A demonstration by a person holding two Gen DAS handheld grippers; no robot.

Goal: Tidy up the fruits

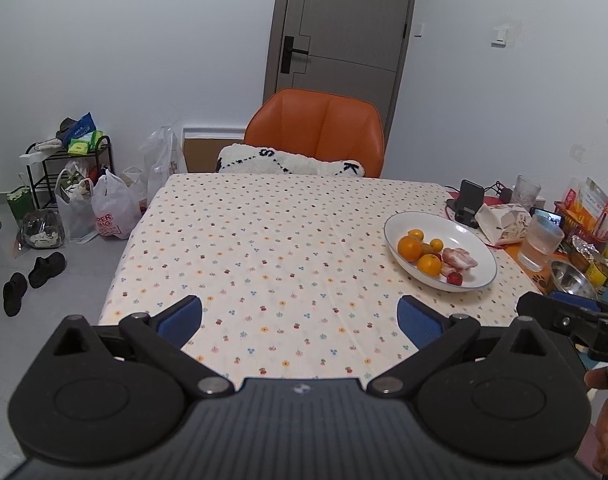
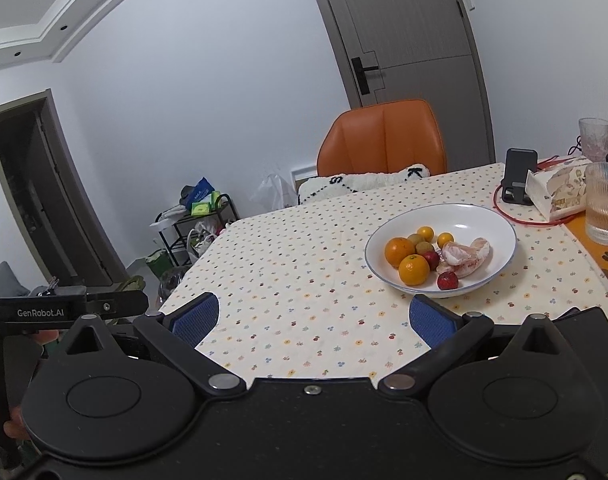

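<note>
1. The bench [image 1: 264, 248] wears a cream cloth dotted with small flowers. At its 2 o'clock corner in the left wrist view stand a black phone stand [image 1: 469, 202], a torn paper packet [image 1: 503, 222], two ribbed glasses [image 1: 540, 242] and a steel bowl [image 1: 571, 278]. These crowd the right rim of the white plate [image 1: 483, 248] but do not touch it, as far as I can tell.
2. An orange chair [image 1: 319, 132] with a white cushion [image 1: 288, 164] sits at 12 o'clock behind the bench; the grey door [image 1: 343, 20] is beyond it.
3. At 9 o'clock on the floor are a black rack [image 1: 76, 164], plastic bags [image 1: 112, 210] and dark shoes [image 1: 46, 268].
4. The fruit lies in the white plate, at 2 o'clock from the left claw [image 1: 300, 320] and 1 o'clock from the right claw [image 2: 311, 318]: two oranges [image 2: 413, 269], smaller yellow citrus [image 2: 444, 239], kiwis [image 2: 423, 247], two red fruits [image 2: 447, 281] and peeled pink segments [image 2: 465, 258].
5. The peeled segments lie with their long axis running roughly 8 to 2 o'clock in the right wrist view.
6. Both claws are spread wide, blue pads far apart, holding nothing, above bare cloth near the bench's front edge.
7. "GenRobot.AI" can be read on the left handle in the right wrist view. One bag shows partial red letters "PER".
</note>
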